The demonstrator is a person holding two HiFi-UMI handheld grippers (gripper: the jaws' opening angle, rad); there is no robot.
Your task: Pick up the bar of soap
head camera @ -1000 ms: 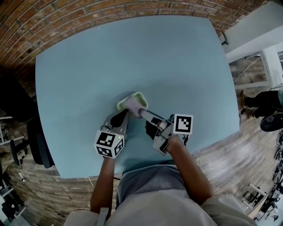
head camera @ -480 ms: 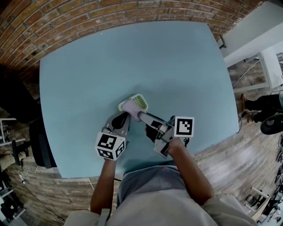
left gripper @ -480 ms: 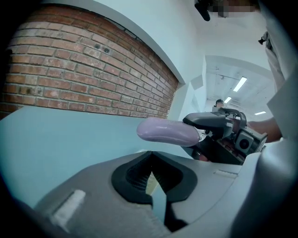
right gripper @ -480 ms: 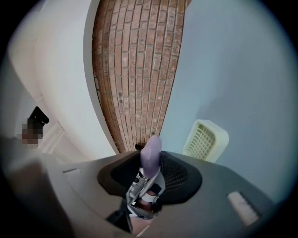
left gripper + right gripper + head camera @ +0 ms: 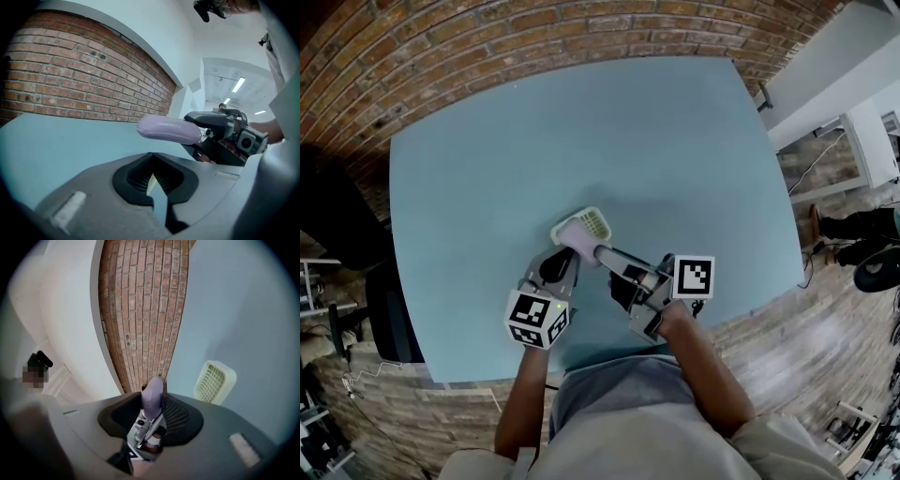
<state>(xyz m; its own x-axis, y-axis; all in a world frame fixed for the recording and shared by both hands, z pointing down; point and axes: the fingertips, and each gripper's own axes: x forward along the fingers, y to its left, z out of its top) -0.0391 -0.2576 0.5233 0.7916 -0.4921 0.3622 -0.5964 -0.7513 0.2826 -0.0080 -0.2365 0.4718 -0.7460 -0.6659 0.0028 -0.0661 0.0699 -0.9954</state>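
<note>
head view showed the right gripper (image 5: pixel 592 247) with its jaws clamped on the lilac bar of soap (image 5: pixel 575 233), held in the air just beside the pale soap dish (image 5: pixel 596 221) on the blue table (image 5: pixel 487 169) (left gripper (image 5: pixel 557 265) nearby, jaws closed together, empty)

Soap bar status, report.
Right tool shut on lavender soap bar, held above the table. Left tool shut, empty. Pale yellow soap dish sits empty on the table; nothing in the way.
</note>
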